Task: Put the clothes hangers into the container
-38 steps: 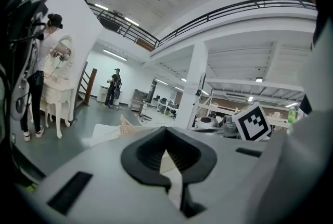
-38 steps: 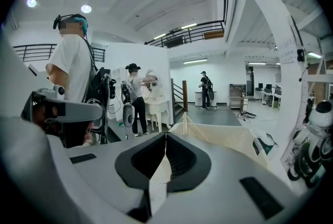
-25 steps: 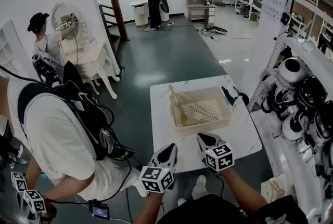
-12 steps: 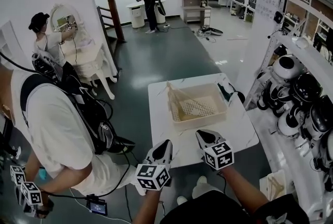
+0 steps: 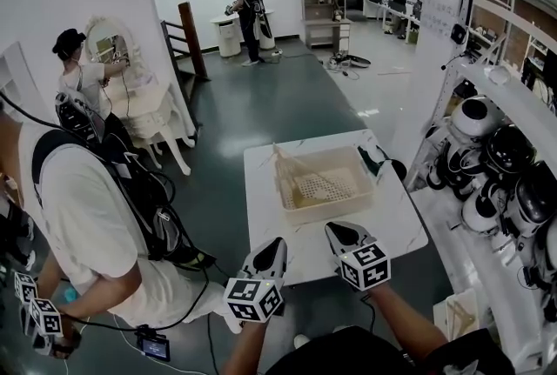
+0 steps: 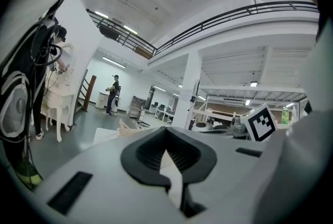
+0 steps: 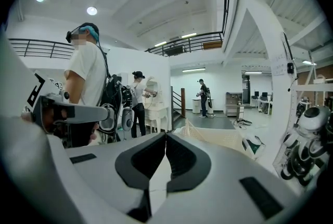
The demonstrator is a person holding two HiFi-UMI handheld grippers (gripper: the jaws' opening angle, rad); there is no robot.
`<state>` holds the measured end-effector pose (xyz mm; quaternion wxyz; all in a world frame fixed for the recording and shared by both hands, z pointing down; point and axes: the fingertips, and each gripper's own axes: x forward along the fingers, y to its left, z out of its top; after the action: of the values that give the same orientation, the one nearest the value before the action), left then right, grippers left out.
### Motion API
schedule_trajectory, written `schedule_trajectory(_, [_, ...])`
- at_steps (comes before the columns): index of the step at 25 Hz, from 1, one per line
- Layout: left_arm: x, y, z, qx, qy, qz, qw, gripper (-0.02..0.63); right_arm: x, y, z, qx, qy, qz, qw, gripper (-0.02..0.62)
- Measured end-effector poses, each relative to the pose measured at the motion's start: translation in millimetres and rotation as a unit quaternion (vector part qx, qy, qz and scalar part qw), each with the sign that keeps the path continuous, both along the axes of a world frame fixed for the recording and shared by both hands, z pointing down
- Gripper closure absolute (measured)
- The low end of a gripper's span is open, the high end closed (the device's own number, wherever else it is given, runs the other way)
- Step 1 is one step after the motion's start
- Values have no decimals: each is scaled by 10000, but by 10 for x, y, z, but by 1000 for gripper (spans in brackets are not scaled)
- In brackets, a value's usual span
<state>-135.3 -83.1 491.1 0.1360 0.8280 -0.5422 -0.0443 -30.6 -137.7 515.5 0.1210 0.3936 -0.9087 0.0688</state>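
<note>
Ahead, hangers lie in the container, beyond left tongs and right tongs, both closed, empty.

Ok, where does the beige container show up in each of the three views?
Head view: the container is mid-frame, on the white table.
Left gripper view: container low, left of centre, only partly seen.
Right gripper view: container low, right of centre.
Shared landmark: the person in black standing at the far counter.
</note>
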Motion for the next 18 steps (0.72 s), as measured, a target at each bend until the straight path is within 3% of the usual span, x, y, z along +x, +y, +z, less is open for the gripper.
schedule_trajectory(5, [-48, -20, -143, 52, -13, -50, 10000, 601, -68, 11, -115, 50, -2, -97, 9999, 575])
schedule_trajectory(13, [183, -76, -270, 124, -45, -96, 9999, 601, 107, -2, -242, 177, 124, -187, 9996, 575])
schedule_trajectory(18, [325, -37, -433, 383, -487, -119, 9980, 601, 173, 27, -321, 163, -31, -169, 9997, 575])
